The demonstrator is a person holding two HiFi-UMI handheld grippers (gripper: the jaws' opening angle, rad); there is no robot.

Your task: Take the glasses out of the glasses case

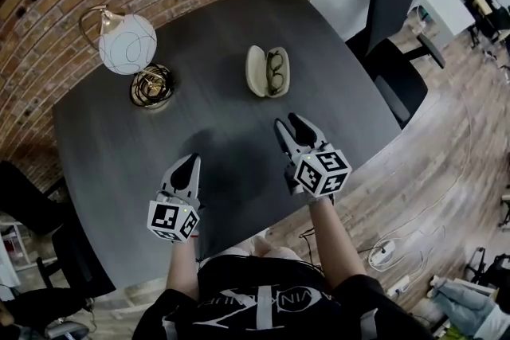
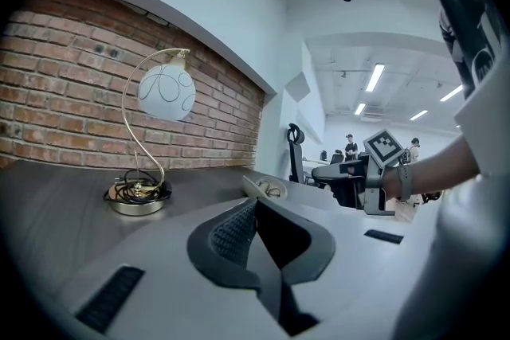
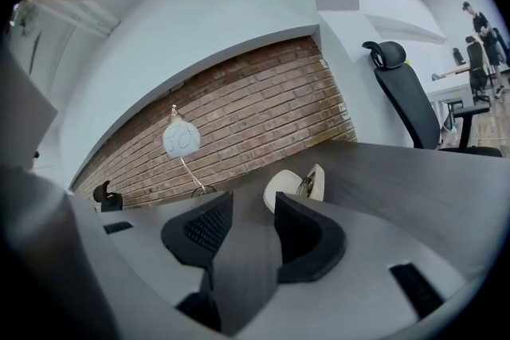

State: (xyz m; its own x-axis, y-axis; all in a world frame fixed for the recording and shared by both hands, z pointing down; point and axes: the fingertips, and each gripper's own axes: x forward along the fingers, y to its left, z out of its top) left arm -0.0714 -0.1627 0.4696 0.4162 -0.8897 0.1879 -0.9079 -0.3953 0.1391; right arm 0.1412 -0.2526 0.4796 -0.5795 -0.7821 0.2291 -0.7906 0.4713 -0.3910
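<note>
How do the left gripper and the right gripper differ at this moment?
The left gripper has its jaws together; the right gripper has its jaws apart. The right gripper reaches nearer the open glasses case; the left gripper sits farther back. Both hold nothing, over the table.

In the right gripper view the case (image 3: 280, 181) stands partly behind the right gripper (image 3: 253, 201), and of the glasses (image 3: 306, 185) only a thin piece shows between the two shells. In the left gripper view the case is very small and its lower edge is hidden; the glasses there cannot be made out. The people (image 2: 351, 146) far behind are too small to tell.
</note>
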